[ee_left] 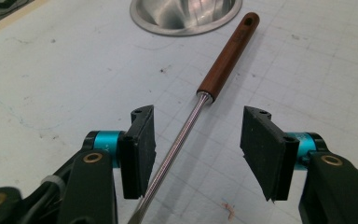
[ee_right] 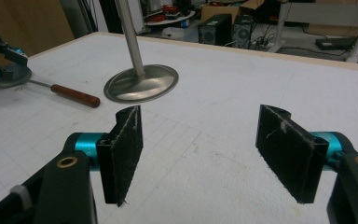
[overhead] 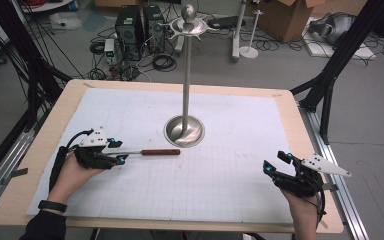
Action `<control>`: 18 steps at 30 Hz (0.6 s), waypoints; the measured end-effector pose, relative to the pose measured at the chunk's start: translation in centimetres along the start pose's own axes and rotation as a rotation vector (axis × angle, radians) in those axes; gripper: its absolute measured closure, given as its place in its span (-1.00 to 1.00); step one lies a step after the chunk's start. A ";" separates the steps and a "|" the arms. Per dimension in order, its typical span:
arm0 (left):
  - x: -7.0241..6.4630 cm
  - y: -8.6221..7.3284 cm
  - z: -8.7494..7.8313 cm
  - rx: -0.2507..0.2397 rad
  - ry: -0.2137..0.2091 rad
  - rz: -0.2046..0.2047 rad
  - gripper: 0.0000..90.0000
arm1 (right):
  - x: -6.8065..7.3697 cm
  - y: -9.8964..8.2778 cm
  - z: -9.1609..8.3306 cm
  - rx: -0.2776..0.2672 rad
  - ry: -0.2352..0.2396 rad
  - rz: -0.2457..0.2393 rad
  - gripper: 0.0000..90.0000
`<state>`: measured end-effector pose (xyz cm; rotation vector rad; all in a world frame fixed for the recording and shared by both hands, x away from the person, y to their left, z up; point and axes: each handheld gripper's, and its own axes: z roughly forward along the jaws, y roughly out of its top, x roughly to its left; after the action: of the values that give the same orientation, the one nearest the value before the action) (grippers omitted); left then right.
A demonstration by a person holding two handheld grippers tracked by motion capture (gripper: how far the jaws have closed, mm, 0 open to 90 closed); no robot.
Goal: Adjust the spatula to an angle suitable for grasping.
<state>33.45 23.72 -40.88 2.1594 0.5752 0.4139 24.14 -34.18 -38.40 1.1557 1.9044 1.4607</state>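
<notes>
Wood-handled utensil [ee_left: 228, 56] with a steel shaft, lying flat on the gridded white mat [overhead: 220, 180], handle end toward the metal stand [overhead: 185, 131] base. Left gripper [ee_left: 198, 140]: jaws partly apart, straddling the shaft; one pad beside or touching it, the other clear. Right gripper [ee_right: 209, 149]: jaws wide, nothing between them, well apart from the utensil, over bare mat.

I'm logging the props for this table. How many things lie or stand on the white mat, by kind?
Metal stand: 1
Utensil with a wooden handle: 1
Total: 2
</notes>
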 end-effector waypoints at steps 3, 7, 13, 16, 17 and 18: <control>0.2 -0.2 0.4 0.032 0.002 -0.010 0.10 | 0.0 0.0 0.0 -0.001 0.002 0.001 -0.31; 0.4 -0.3 0.7 0.053 0.002 -0.015 0.21 | -0.1 0.0 0.0 0.001 -0.001 0.001 -0.31; 0.6 -0.1 1.7 0.131 0.016 -0.004 0.31 | -0.1 0.0 0.0 0.000 0.001 0.004 -0.31; 0.5 0.0 2.0 0.149 0.028 -0.004 0.32 | -0.2 0.0 0.0 -0.002 -0.003 0.002 -0.31; 0.5 0.1 2.1 0.160 0.027 -0.004 0.34 | -0.1 0.0 -0.1 -0.003 0.000 0.007 -0.31; 0.6 0.1 2.3 0.166 0.024 -0.006 0.34 | -0.1 0.0 -0.1 -0.003 0.000 0.007 -0.31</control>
<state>35.01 22.52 -42.11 2.3125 0.6490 0.4019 24.15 -34.34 -38.41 1.1625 1.8987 1.4668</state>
